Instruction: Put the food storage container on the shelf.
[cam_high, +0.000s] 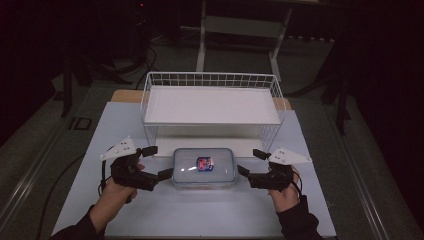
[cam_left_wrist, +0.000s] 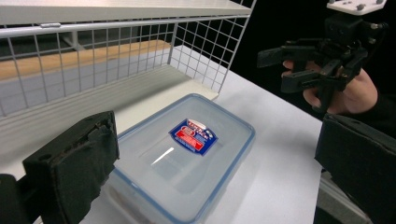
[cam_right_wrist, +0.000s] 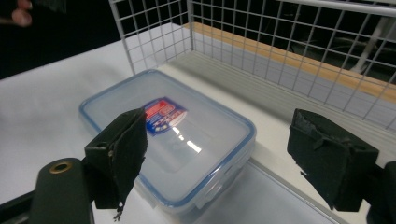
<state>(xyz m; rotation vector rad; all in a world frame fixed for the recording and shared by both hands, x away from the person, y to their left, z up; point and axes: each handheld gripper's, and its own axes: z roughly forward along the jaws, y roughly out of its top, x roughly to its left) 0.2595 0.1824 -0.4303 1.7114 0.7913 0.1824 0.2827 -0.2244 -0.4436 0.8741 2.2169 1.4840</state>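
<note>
High view: I have the box (cam_high: 204, 167) on the counter (cam_high: 200, 215), just in front of the wire rack (cam_high: 210, 100), between my two grippers. The left gripper (cam_high: 152, 162) sits off the box's left end, jaws spread wide with nothing between them; its lower jaw looks close to the box edge, though I can't tell if it touches. The right gripper (cam_high: 250, 162) mirrors it at the other end, jaws also wide apart and empty, clear of the lid. In the left gripper view the box (cam_left_wrist: 184, 158) lies ahead between the jaws. I judge both grippers flank the box so its two ends can be worked together, maybe the lid clips.
</note>
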